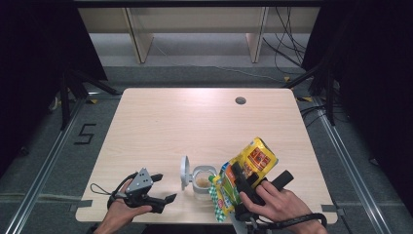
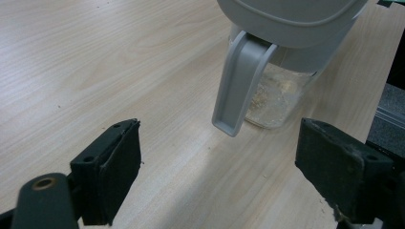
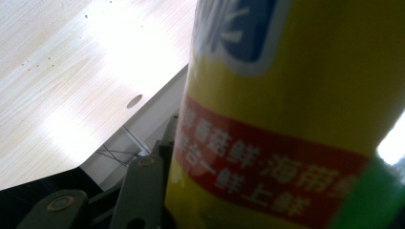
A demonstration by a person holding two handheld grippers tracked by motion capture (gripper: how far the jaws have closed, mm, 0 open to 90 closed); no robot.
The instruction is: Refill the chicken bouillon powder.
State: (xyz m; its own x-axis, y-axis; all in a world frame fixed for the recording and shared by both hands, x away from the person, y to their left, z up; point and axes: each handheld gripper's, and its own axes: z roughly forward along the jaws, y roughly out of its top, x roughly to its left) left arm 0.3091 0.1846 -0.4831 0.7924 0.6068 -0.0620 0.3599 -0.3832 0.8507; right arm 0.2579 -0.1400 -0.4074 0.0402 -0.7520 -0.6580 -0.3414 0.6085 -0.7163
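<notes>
A clear plastic jar (image 1: 203, 181) with a grey flip lid (image 1: 184, 170) swung open stands near the table's front edge and holds a little beige powder. My right gripper (image 1: 239, 176) is shut on a yellow snack bag (image 1: 248, 168) with red and green print, tilted over the jar's right side. The bag (image 3: 286, 119) looms large in the right gripper view. My left gripper (image 1: 164, 187) lies open to the left of the jar. In the left gripper view the jar (image 2: 274, 100) and its lid latch (image 2: 236, 86) sit just beyond the open gripper (image 2: 215, 176).
The light wood table (image 1: 195, 122) has a round cable hole (image 1: 240, 101) at the back right. Table legs, cables and dark curtains lie beyond it. A floor mark "5" (image 1: 85, 133) is at the left.
</notes>
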